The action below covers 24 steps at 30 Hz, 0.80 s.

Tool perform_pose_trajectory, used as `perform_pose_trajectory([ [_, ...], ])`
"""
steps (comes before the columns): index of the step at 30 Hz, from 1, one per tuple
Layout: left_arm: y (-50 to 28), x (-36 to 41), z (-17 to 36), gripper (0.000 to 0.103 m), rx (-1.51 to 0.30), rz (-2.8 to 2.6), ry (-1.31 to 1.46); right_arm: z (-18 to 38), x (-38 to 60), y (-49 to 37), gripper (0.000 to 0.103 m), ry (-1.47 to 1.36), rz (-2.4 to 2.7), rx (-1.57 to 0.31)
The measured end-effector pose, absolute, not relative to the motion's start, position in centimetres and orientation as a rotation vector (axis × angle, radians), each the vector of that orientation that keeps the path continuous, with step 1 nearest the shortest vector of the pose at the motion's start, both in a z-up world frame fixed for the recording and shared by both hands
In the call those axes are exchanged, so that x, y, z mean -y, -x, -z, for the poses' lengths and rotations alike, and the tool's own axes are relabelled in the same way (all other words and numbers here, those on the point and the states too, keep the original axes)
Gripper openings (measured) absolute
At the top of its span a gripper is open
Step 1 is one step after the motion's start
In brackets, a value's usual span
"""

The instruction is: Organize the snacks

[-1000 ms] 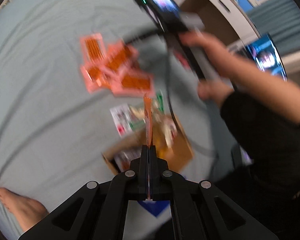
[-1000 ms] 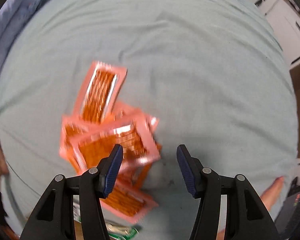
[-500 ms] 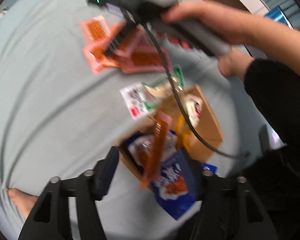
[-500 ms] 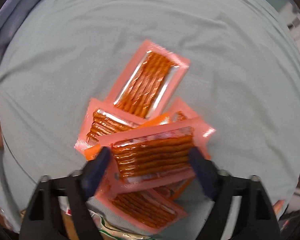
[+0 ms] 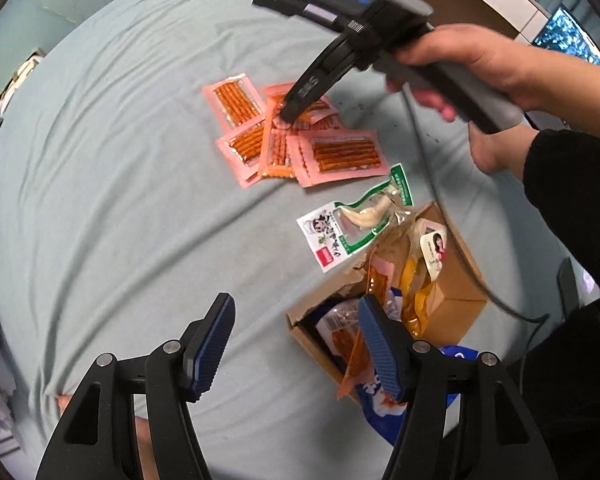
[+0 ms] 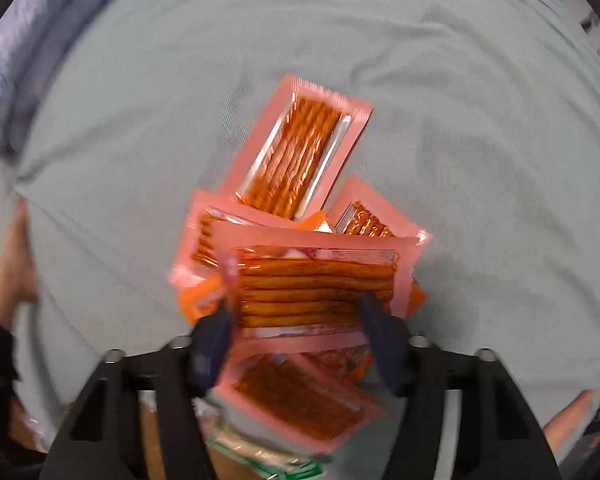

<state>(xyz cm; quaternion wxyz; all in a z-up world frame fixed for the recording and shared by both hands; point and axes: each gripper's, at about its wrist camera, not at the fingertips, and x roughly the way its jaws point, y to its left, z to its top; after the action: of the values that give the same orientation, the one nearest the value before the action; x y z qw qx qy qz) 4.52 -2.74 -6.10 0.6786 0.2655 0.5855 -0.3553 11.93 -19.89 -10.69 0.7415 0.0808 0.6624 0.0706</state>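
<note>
The left gripper (image 5: 296,344) has its fingers wide apart, holding nothing, with the box (image 5: 456,300) just right. The right gripper (image 6: 300,340) has its fingers wide around a pink pack (image 6: 316,280). The writing is too small to read.

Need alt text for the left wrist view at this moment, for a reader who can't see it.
The open left gripper hovers over a grey-green bedsheet beside a cardboard box stuffed with snack packets. Farther off, a hand lowers the right gripper onto a pile of pink packets of orange sticks; a green-and-white packet lies between pile and box.
</note>
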Motion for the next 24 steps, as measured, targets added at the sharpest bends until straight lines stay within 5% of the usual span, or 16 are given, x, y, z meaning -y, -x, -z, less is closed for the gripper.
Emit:
perform_pose_trajectory([
  [2, -4.6, 2.9, 6.0, 0.065, -1.313, 0.798, -0.595, 9.8, 20.6, -11.5, 0.029, -0.193, -0.167, -1.445],
  [7, -4.9, 3.1, 5.5, 0.065, -1.302, 0.799, -0.577, 5.9, 23.0, -9.5, 0.012, -0.232, -0.146, -1.385],
  [14, -5.5, 3.8, 5.3, 0.077, -1.280, 0.759, -0.560, -1.6, 24.8, -4.2, 0.004, -0.368, -0.145, -1.347],
  [24, -5.5, 3.8, 5.9, 0.078, -1.247, 0.683, -0.611, -9.3, 20.2, 3.5, 0.004, -0.568, -0.386, -1.446],
])
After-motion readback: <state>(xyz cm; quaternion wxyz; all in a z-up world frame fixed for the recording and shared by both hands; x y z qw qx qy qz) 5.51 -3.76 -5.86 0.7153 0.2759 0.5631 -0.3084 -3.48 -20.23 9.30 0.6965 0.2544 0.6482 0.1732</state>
